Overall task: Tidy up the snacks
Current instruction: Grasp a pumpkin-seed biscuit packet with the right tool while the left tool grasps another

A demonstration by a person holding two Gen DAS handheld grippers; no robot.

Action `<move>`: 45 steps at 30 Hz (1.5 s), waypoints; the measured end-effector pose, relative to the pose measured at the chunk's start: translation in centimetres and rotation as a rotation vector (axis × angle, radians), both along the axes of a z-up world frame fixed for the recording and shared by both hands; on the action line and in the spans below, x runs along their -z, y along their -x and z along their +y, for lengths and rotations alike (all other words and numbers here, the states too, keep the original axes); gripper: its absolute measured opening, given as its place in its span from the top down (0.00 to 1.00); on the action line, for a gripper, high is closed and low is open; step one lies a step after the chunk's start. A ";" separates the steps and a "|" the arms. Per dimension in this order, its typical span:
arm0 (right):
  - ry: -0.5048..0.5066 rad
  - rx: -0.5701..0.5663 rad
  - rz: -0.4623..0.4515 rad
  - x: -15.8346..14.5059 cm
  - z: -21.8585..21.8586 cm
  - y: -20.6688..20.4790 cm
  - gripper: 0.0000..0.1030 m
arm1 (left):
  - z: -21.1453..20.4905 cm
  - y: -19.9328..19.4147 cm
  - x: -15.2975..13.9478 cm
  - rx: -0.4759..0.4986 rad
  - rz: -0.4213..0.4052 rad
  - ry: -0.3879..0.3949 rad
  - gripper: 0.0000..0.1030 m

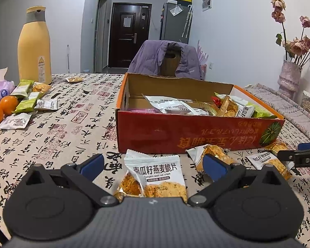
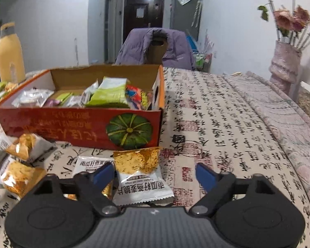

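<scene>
While both tools sit low over the calligraphy-printed tablecloth (image 1: 68,111), neither has a grip. At nine o'clock in the left view stand a tall yellow plastic flask (image 1: 34,45) and loose green and white sachets (image 1: 29,101), apparently awaiting collection. The left gripper (image 1: 153,165) is released, its blue pads either side of a white oat-crisp packet (image 1: 155,175) lying flat at six o'clock, seemingly lined up for pickup. The red cardboard box with a pumpkin print (image 1: 175,132), at twelve o'clock, already holds mixed snacks, so it is judged the destination. The right gripper (image 2: 155,175) is partly parted, clenched on nothing; a white-and-gold foil packet (image 2: 140,173) lies between its fingers (image 2: 204,173), untouched. That packet's near edge is hidden beneath the tool body. The box's floor is largely hidden behind its near wall.
</scene>
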State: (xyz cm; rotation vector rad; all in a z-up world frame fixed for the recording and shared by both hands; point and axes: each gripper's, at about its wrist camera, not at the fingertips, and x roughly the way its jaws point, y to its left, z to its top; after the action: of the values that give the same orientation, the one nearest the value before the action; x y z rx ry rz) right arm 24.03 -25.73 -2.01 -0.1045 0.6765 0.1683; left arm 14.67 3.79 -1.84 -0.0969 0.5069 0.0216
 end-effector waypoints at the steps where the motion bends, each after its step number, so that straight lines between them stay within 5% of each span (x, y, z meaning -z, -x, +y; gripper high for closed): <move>1: -0.001 -0.002 0.011 0.2 0.1 -0.4 0.29 | 0.0 0.0 0.0 0.000 0.000 0.001 0.00; 7: -0.057 -0.013 0.036 0.9 0.2 -1.1 0.53 | 0.3 -0.1 0.2 -0.002 0.007 0.015 0.00; 33: -0.133 0.045 -0.186 -1.7 -0.7 6.8 0.58 | -1.3 0.2 0.5 -0.014 0.095 -0.067 0.00; 45: -0.164 0.014 -0.157 -0.5 0.1 8.5 0.58 | -1.9 0.3 1.0 -0.047 0.145 -0.074 0.35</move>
State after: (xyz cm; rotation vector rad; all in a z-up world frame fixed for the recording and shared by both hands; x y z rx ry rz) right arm 15.49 -25.61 -1.55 0.0444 0.5050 0.1992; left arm 14.33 1.92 -2.86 -0.0345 0.6482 0.0943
